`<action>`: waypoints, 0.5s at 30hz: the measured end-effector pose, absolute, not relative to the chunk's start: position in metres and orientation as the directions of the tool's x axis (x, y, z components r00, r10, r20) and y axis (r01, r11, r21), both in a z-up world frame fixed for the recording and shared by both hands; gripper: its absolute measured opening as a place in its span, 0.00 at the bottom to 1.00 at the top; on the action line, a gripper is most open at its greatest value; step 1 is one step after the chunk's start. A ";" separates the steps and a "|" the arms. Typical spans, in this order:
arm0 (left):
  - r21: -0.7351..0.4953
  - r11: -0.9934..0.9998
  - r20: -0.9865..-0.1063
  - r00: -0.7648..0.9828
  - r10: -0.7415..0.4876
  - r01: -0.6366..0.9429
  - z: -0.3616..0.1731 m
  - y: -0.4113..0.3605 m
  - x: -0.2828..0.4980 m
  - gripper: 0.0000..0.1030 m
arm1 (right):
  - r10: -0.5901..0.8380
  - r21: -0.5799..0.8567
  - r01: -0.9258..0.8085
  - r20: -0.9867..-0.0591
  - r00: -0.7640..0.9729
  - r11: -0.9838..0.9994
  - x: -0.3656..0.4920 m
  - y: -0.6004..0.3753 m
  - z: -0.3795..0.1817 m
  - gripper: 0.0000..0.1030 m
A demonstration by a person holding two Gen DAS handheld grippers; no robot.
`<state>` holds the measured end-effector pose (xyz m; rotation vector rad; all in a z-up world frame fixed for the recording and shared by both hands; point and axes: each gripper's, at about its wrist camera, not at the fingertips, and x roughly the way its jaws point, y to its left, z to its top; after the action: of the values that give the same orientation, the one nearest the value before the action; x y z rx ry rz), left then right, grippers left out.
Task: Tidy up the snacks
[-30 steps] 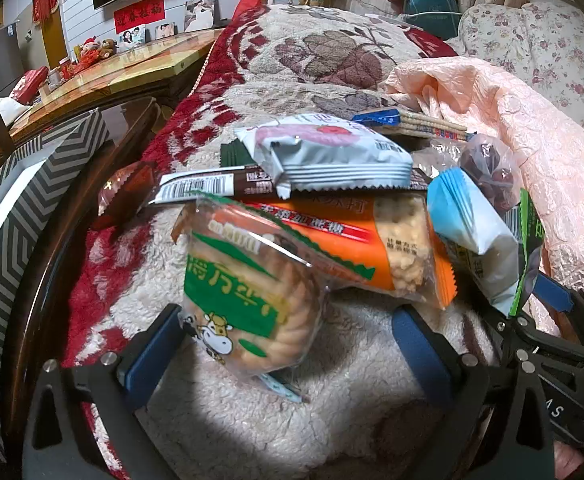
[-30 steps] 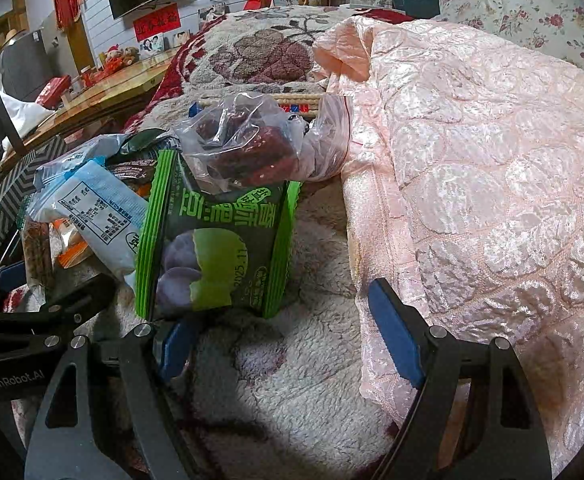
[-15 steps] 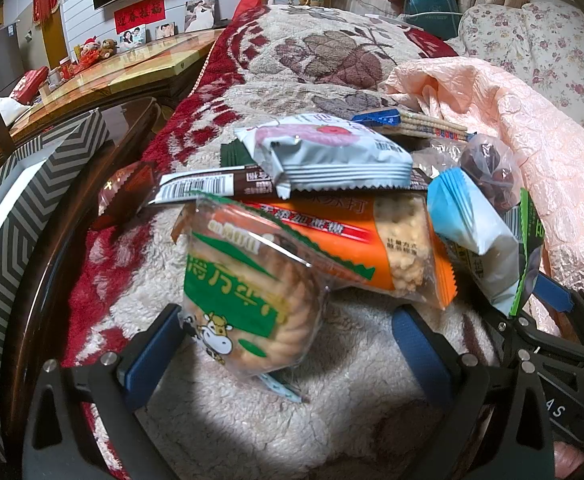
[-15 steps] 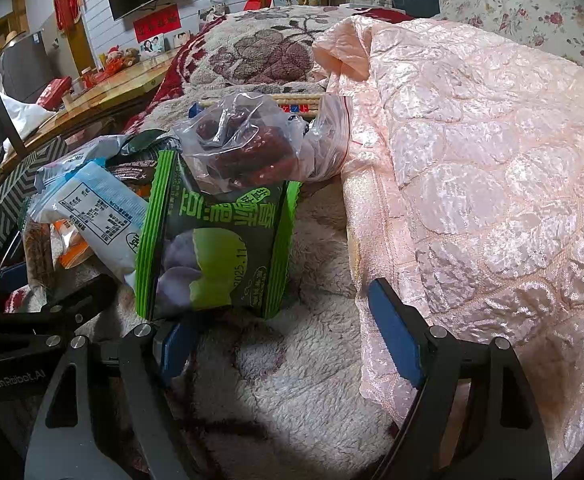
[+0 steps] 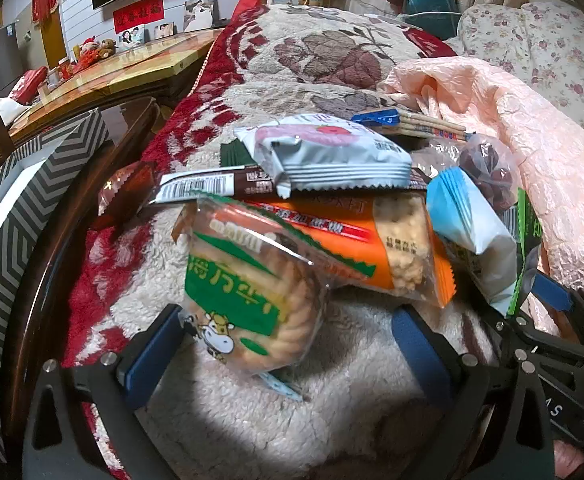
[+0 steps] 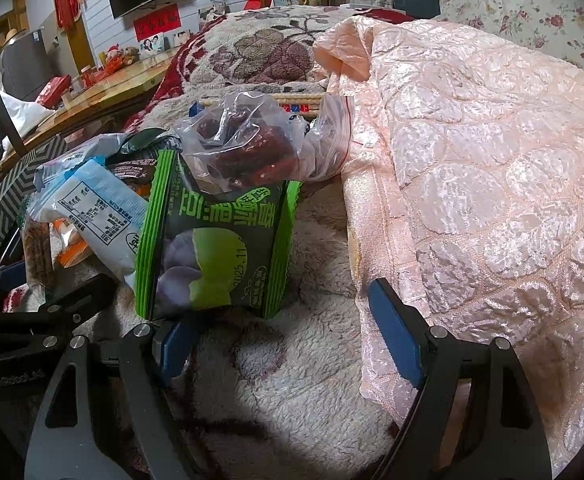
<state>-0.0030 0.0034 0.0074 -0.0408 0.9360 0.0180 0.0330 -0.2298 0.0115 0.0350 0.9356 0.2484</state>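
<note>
A pile of snack packs lies on a fluffy blanket. In the left wrist view my left gripper (image 5: pixel 288 344) is open around the near end of a green-and-white biscuit pack (image 5: pixel 252 292), not closed on it. Behind it lie an orange cracker pack (image 5: pixel 376 240), a grey-pink pack (image 5: pixel 328 156), a brown bar (image 5: pixel 216 188) and a light blue pack (image 5: pixel 468 220). In the right wrist view my right gripper (image 6: pixel 284 340) is open and empty just before a green pack (image 6: pixel 216 236), with a clear bag of red dates (image 6: pixel 252 144) on top of it.
A pink quilt (image 6: pixel 472 168) rises along the right, touching the right finger. A chevron-patterned box (image 5: pixel 16 208) stands at the left beyond the dark wooden bed edge (image 5: pixel 64 240). A wooden table (image 5: pixel 104 68) is farther back. The right gripper's frame shows at the left view's lower right (image 5: pixel 552 344).
</note>
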 end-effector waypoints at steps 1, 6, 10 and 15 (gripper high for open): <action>-0.027 0.999 -0.805 0.593 -0.002 -0.033 0.007 0.003 -0.003 1.00 | 0.226 0.137 -0.196 -0.792 0.567 0.971 0.033 -0.230 0.011 0.80; -0.028 0.999 -0.805 0.593 -0.002 -0.033 0.008 0.004 -0.003 1.00 | 0.226 0.137 -0.196 -0.792 0.567 0.971 0.033 -0.230 0.011 0.80; -0.028 0.999 -0.805 0.593 -0.003 -0.033 0.008 0.004 -0.003 1.00 | 0.226 0.137 -0.196 -0.792 0.567 0.971 0.033 -0.230 0.011 0.80; -0.028 0.999 -0.805 0.593 -0.003 -0.033 0.007 0.004 -0.003 1.00 | 0.226 0.137 -0.196 -0.792 0.567 0.971 0.033 -0.230 0.011 0.80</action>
<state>-0.0030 0.0037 0.0072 -0.0412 0.9362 0.0178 0.0331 -0.2296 0.0113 0.0344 0.9358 0.2482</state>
